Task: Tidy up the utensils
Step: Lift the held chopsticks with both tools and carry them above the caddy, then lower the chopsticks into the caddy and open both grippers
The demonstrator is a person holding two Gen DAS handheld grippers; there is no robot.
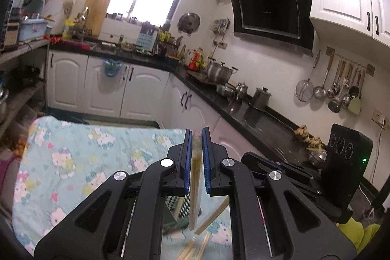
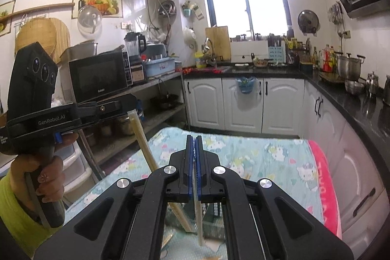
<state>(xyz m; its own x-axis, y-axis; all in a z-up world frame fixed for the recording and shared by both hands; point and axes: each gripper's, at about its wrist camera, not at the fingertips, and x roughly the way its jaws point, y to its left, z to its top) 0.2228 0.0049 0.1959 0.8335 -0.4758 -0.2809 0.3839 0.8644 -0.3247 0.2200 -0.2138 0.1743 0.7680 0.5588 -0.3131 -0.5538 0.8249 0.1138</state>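
My left gripper (image 1: pixel 197 138) is shut on a pack of wooden chopsticks in a clear sleeve (image 1: pixel 195 187), which hangs down between the blue pads toward a dark mesh utensil holder (image 1: pixel 181 208). The same pack shows in the right wrist view (image 2: pixel 142 138), slanting down from the left gripper (image 2: pixel 129 109). My right gripper (image 2: pixel 194 145) is shut on a thin pale chopstick (image 2: pixel 199 223) that hangs down over the holder (image 2: pixel 212 213). More loose chopsticks (image 1: pixel 197 247) lie on the table below.
The table carries a light-blue cartoon-print cloth (image 1: pixel 80 162) with a pink edge (image 2: pixel 324 184). White cabinets and a black counter (image 1: pixel 256 116) with pots stand to the right. A shelf with a microwave (image 2: pixel 100 77) stands to the left.
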